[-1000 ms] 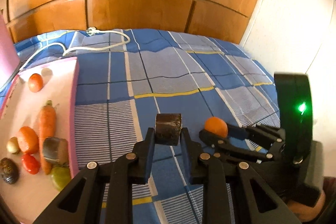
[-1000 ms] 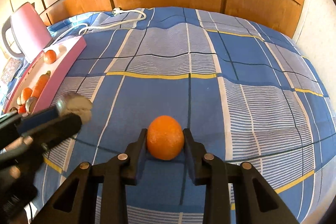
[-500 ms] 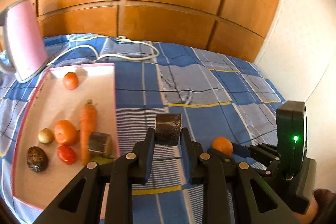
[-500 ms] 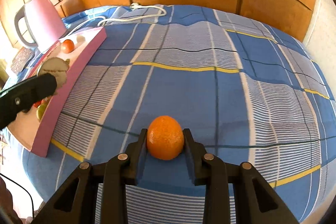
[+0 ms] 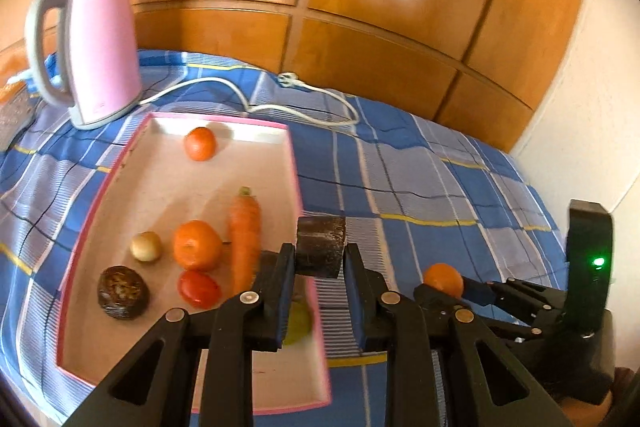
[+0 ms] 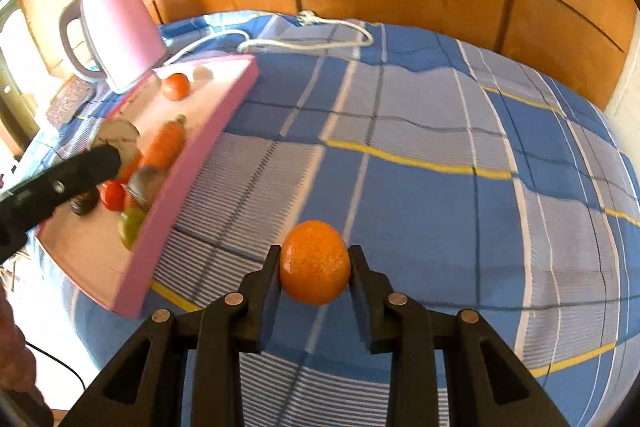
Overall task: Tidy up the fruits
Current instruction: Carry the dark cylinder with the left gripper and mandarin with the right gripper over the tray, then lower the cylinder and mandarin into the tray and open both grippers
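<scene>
My left gripper point(image 5: 320, 259) is shut on a dark brown cut fruit piece point(image 5: 321, 246), held above the right rim of the pink tray point(image 5: 294, 163). The tray holds a carrot point(image 5: 245, 235), two oranges point(image 5: 197, 245), a red tomato point(image 5: 199, 289), a small pale fruit point(image 5: 146, 246) and a dark round fruit point(image 5: 123, 292). My right gripper point(image 6: 314, 267) is shut on an orange point(image 6: 314, 262) above the blue checked cloth, right of the tray point(image 6: 192, 163). The right gripper with its orange point(image 5: 443, 279) shows in the left wrist view.
A pink kettle point(image 5: 94, 47) stands behind the tray, its white cord point(image 5: 280, 95) lying across the cloth. Wooden panels line the back and a white wall stands at right. The left gripper's finger point(image 6: 80, 167) reaches over the tray in the right wrist view.
Both grippers have moved left toward the tray with their loads. The left one now hangs over the tray's right rim; the kettle has come into view.
</scene>
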`<action>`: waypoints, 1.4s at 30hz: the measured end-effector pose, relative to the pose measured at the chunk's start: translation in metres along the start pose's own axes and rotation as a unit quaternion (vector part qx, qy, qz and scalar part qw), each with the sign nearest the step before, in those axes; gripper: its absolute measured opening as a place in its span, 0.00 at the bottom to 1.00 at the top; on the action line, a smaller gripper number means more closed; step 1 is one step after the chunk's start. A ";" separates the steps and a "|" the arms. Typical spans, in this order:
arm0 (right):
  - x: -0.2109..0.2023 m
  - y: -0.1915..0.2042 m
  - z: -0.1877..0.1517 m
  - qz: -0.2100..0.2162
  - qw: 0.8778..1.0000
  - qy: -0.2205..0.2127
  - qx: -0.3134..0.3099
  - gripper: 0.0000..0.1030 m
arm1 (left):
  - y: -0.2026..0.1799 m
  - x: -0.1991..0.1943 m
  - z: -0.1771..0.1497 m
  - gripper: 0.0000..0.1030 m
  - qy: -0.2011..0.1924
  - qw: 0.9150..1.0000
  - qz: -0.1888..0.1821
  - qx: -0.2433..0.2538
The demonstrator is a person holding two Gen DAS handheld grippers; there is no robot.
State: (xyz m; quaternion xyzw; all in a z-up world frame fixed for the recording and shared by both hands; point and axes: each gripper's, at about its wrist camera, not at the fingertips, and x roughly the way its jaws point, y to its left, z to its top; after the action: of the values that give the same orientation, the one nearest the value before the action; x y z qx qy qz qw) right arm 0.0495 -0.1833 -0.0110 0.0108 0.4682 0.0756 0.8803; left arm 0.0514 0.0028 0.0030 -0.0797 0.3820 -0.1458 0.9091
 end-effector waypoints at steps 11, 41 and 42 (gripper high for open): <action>-0.001 0.065 0.056 0.070 0.995 -0.029 -0.061 0.31 | 0.075 -0.012 0.030 0.24 -0.030 0.996 0.044 -0.064; 0.039 0.132 0.100 0.135 0.989 -0.008 -0.065 0.33 | 0.109 -0.011 0.005 0.31 -0.016 0.992 0.080 -0.096; 0.036 0.131 0.097 0.133 0.989 -0.010 -0.064 0.33 | 0.109 -0.012 0.005 0.32 -0.018 0.992 0.083 -0.096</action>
State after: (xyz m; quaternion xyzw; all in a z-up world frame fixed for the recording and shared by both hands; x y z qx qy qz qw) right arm 0.1336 -0.0435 0.0255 0.0175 0.4480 0.2218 0.8659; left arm 0.0689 0.1099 -0.0136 -0.1376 0.3829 -0.0309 0.9129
